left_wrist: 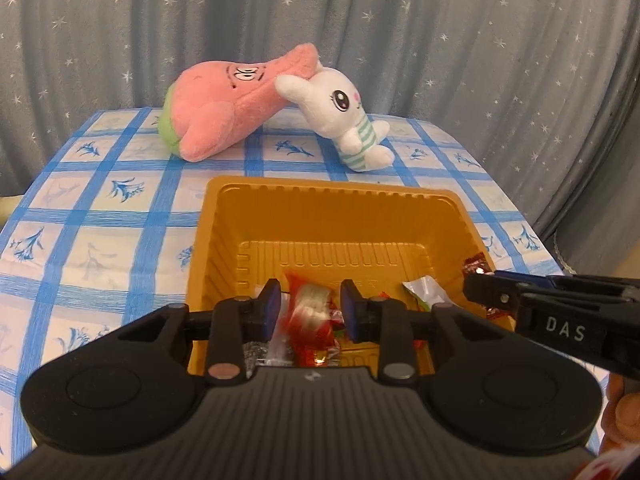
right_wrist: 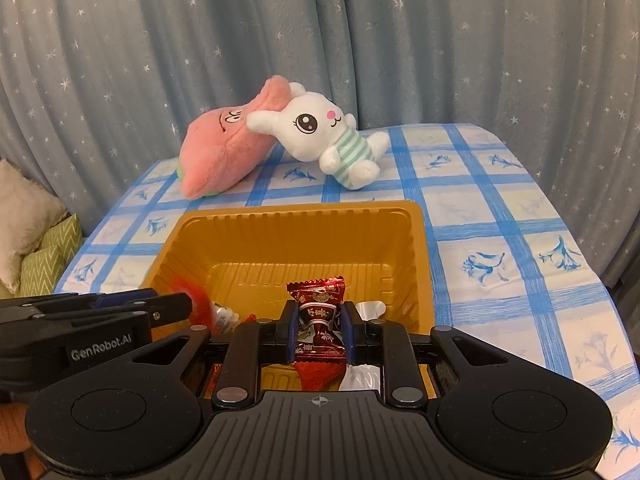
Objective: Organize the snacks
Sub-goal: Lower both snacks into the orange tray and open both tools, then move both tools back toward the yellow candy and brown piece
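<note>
A golden plastic tray (left_wrist: pixel 332 188) (right_wrist: pixel 296 210) sits on the checked tablecloth, and both grippers hang over its near end. My left gripper (left_wrist: pixel 310 306) stands open; a blurred red snack packet (left_wrist: pixel 310 312) lies between its blue pads with a gap on each side. In the right wrist view the left gripper (right_wrist: pixel 186 304) comes in from the left with the same red blur (right_wrist: pixel 198 296) at its tip. My right gripper (right_wrist: pixel 319 326) is shut on a dark red wrapped candy (right_wrist: pixel 320 304), which sticks up above its pads. A white-green wrapper (left_wrist: pixel 424 290) and several other snacks lie on the tray floor.
A pink plush (left_wrist: pixel 224 108) and a white bunny plush (left_wrist: pixel 344 116) lie at the table's far edge, against a blue starred curtain (left_wrist: pixel 320 20). Cushions (right_wrist: pixel 28 216) sit beyond the table's left side. A hand (left_wrist: pixel 624 412) shows at the lower right.
</note>
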Demonstrator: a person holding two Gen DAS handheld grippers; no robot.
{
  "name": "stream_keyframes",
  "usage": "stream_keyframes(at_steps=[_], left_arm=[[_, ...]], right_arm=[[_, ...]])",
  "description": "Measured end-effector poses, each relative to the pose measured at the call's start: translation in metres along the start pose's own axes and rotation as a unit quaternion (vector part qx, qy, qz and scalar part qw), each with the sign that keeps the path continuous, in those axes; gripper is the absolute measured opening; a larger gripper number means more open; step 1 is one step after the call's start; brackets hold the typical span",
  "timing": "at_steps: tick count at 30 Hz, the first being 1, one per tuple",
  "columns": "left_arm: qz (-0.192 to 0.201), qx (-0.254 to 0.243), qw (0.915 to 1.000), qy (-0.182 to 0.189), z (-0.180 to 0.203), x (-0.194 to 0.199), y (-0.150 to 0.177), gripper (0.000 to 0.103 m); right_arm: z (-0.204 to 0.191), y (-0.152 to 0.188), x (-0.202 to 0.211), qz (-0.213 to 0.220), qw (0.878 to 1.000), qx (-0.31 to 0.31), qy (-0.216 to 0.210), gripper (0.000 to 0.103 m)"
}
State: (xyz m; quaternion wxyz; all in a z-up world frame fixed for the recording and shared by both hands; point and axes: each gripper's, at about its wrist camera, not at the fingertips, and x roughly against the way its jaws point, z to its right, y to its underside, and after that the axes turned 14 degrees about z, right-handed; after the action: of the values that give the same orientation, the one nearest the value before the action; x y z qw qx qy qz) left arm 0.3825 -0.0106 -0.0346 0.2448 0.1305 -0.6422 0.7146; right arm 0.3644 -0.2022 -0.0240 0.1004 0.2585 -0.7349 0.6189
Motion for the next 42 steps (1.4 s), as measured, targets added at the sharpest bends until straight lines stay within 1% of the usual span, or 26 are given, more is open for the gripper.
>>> stream_keyframes(at_steps=[4, 20, 22, 24, 25, 26, 27, 29, 30, 31, 33, 38, 40, 42], left_arm=[[0.004, -0.005, 0.9999, -0.01, -0.006, 0.008, 0.001, 0.029], [-0.001, -0.007, 0.9999, -0.012, -0.012, 0.016, 0.009, 0.03], [0.0, -0.006, 0.9999, -0.013, -0.013, 0.018, 0.01, 0.032], [0.0, -0.003, 0.9999, -0.013, -0.014, 0.02, 0.011, 0.033], [0.0, -0.003, 0.9999, -0.012, -0.015, 0.022, 0.011, 0.034], [0.0, -0.004, 0.9999, -0.012, -0.015, 0.024, 0.012, 0.034], [0.001, -0.006, 0.9999, -0.013, -0.014, 0.026, 0.013, 0.034], [0.002, -0.008, 0.9999, -0.014, -0.014, 0.031, 0.016, 0.035], [0.001, -0.007, 0.9999, -0.015, -0.013, 0.034, 0.017, 0.037], [0.001, -0.005, 0.9999, -0.014, -0.012, 0.036, 0.019, 0.042], [0.001, -0.004, 0.9999, -0.01, -0.01, 0.043, 0.022, 0.046], [0.0, -0.004, 1.0, -0.008, -0.002, 0.065, 0.03, 0.051], [0.001, -0.001, 1.0, -0.008, 0.0, 0.076, 0.032, 0.055], [0.003, 0.0, 0.9999, -0.01, 0.002, 0.087, 0.034, 0.057]], right_arm=[[0.0, 0.001, -0.001, -0.002, 1.0, -0.001, 0.001, 0.023], [-0.015, -0.002, -0.006, -0.005, 1.0, -0.006, -0.016, 0.023], [-0.014, -0.002, -0.008, -0.004, 1.0, -0.016, -0.022, 0.023], [-0.009, -0.003, -0.01, -0.002, 0.998, -0.047, -0.034, 0.024], [-0.006, -0.004, -0.011, -0.002, 0.997, -0.064, -0.035, 0.034], [-0.002, -0.004, -0.01, 0.002, 0.996, -0.077, -0.033, 0.058], [0.001, -0.005, -0.007, 0.011, 0.996, -0.088, -0.031, 0.065], [0.005, -0.006, -0.002, 0.019, 0.995, -0.093, -0.028, 0.067], [0.006, -0.006, 0.0, 0.02, 0.996, -0.089, -0.023, 0.067], [0.006, -0.006, 0.003, 0.021, 0.996, -0.086, -0.018, 0.067], [0.007, -0.005, 0.011, 0.022, 0.997, -0.078, -0.011, 0.067], [0.009, 0.005, 0.036, 0.018, 0.998, -0.067, 0.004, 0.067], [0.008, 0.01, 0.047, 0.017, 0.998, -0.062, 0.009, 0.067], [0.008, 0.015, 0.059, 0.016, 0.998, -0.059, 0.012, 0.067]])
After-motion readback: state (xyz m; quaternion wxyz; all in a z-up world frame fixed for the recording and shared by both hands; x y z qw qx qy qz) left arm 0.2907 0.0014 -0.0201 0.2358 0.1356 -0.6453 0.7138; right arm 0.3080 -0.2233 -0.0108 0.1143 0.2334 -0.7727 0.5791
